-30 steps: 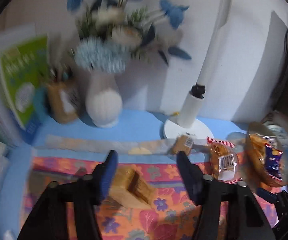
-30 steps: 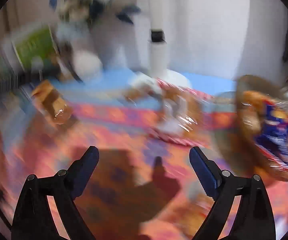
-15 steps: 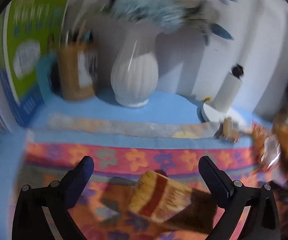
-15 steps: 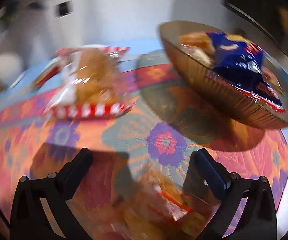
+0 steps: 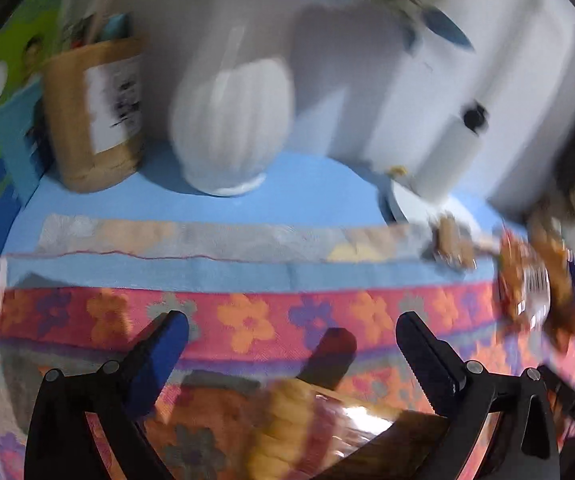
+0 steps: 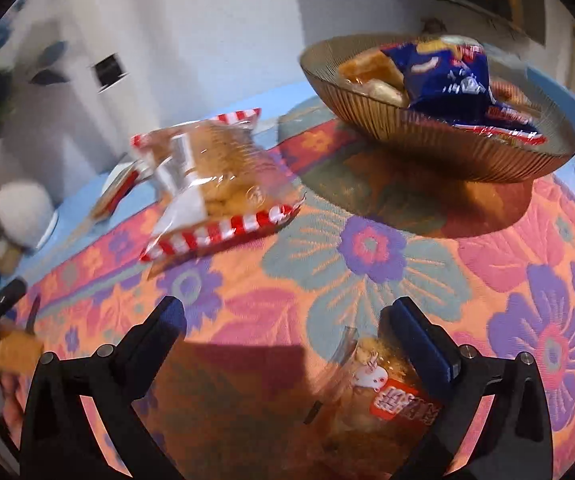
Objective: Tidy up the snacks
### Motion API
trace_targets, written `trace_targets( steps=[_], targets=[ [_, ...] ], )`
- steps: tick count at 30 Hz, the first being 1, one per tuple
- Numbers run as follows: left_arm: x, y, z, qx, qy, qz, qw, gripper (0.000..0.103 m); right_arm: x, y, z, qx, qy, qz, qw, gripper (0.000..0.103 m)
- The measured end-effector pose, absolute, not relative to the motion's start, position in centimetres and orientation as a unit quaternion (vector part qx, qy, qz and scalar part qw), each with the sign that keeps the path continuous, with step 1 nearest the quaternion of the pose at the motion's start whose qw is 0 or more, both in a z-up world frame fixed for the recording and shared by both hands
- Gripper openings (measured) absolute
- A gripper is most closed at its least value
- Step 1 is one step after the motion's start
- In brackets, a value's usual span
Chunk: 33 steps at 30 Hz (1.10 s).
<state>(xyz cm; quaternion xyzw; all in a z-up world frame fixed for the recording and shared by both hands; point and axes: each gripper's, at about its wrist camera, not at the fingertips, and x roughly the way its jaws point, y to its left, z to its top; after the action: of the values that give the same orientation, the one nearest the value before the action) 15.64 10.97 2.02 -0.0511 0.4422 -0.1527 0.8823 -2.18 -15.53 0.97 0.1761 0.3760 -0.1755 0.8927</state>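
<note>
In the left wrist view my left gripper (image 5: 291, 340) stands wide open over the floral cloth (image 5: 247, 320). A wrapped golden bread snack (image 5: 307, 420) lies on the cloth low between its fingers, and neither pad touches it. My right gripper (image 6: 289, 322) is open too. A clear snack packet with a red label (image 6: 379, 392) lies just inside its right finger (image 6: 415, 332), untouched by the pads as far as I can see. Beyond it lie a red-and-white striped bread packet (image 6: 215, 176) and an amber ribbed bowl (image 6: 439, 148) holding a blue packet (image 6: 447, 76) and other snacks.
At the back of the blue table stand a white vase (image 5: 231, 128), a brown pen holder (image 5: 95, 116) and a white lamp base (image 5: 447, 160). A small wrapped snack (image 5: 451, 244) lies by the lamp. Green books lean at the far left.
My left jaws spread wide and let go of the bread snack, which now lies lower in view. The right gripper rolled and sank toward the cloth, bringing the clear packet between its fingers.
</note>
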Motion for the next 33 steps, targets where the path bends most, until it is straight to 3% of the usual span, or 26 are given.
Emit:
trace_targets(
  steps=[4, 8, 11, 13, 18, 21, 23, 25, 33],
  targets=[
    [14.7, 10.8, 2.5, -0.009, 0.454, -0.208, 0.866, 0.103, -3.8, -17.6, 2.6, 0.169, 0.341, -0.246, 0.891, 0.103],
    [14.2, 11.5, 1.5, 0.0, 0.488, -0.247, 0.837, 0.103, -3.8, -19.3, -0.5, 0.17, 0.422, -0.285, 0.844, 0.103],
    [14.0, 11.4, 1.5, 0.008, 0.488, -0.239, 0.84, 0.102, -4.7, -17.7, -0.9, 0.161, 0.402, -0.27, 0.86, 0.103],
    [14.0, 10.9, 1.3, 0.028, 0.483, -0.227, 0.845, 0.095, -4.9, -16.4, -1.8, 0.142, 0.413, -0.269, 0.859, 0.103],
    [13.8, 11.2, 1.4, 0.022, 0.47, -0.228, 0.852, 0.09, -5.9, -14.0, -3.6, 0.14, 0.419, -0.219, 0.87, 0.102],
    [13.4, 11.9, 1.6, 0.015, 0.462, -0.227, 0.857, 0.086, -6.3, -13.0, -4.2, 0.124, 0.416, -0.167, 0.885, 0.081],
    [13.5, 12.2, 1.6, 0.006, 0.459, -0.221, 0.861, 0.085, -6.4, -12.3, -4.5, 0.108, 0.408, -0.13, 0.897, 0.06],
    [13.5, 12.2, 1.5, 0.0, 0.456, -0.215, 0.864, 0.085, -6.6, -12.2, -4.7, 0.112, 0.398, -0.083, 0.907, 0.055],
    [13.6, 12.5, 1.5, -0.009, 0.456, -0.223, 0.862, 0.085, -4.2, -11.7, -5.4, 0.147, 0.398, -0.002, 0.906, 0.054]
  ],
)
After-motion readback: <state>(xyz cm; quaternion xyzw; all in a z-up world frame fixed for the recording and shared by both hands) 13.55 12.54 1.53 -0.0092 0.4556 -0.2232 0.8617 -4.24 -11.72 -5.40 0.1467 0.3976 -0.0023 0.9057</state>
